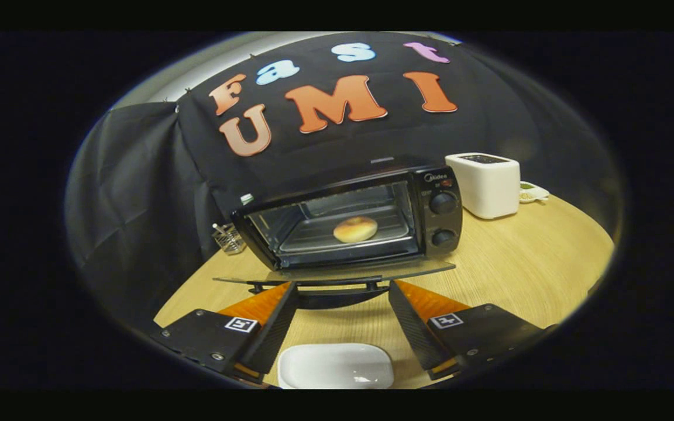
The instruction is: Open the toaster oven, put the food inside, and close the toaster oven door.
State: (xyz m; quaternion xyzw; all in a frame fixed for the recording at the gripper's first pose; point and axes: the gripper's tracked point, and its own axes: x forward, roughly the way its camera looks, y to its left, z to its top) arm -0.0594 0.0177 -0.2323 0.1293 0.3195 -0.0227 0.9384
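- Toaster oven (348,219) stands on the wooden counter (518,269) at about 12 o'clock from the fingers, its glass door (337,275) dropped flat toward the camera, the cavity open
- Food, a round bun (355,229), already lies on the rack inside the oven; judged from this, only the door closing is left
- Gripper (343,298) has its fingers spread wide and holding nothing; the tips sit just at the near edge of the lowered door, with the door handle (337,287) between them
- Risk: a lift from one corner of the door rather than from the handle could twist it or let it slip off a finger, and it would fall back open
- Risk: a hard upward push could shove the light oven backward along the counter toward the cloth wall, or slam the door and jolt the bun on the rack
- Risk: a white dish (336,365) lies at 6 o'clock just under the fingers; a low approach could knock it
- White toaster (486,184) at about 2 o'clock beyond the oven and a small wire basket (229,238) at 10 o'clock are well apart from the fingers and unlikely to be touched
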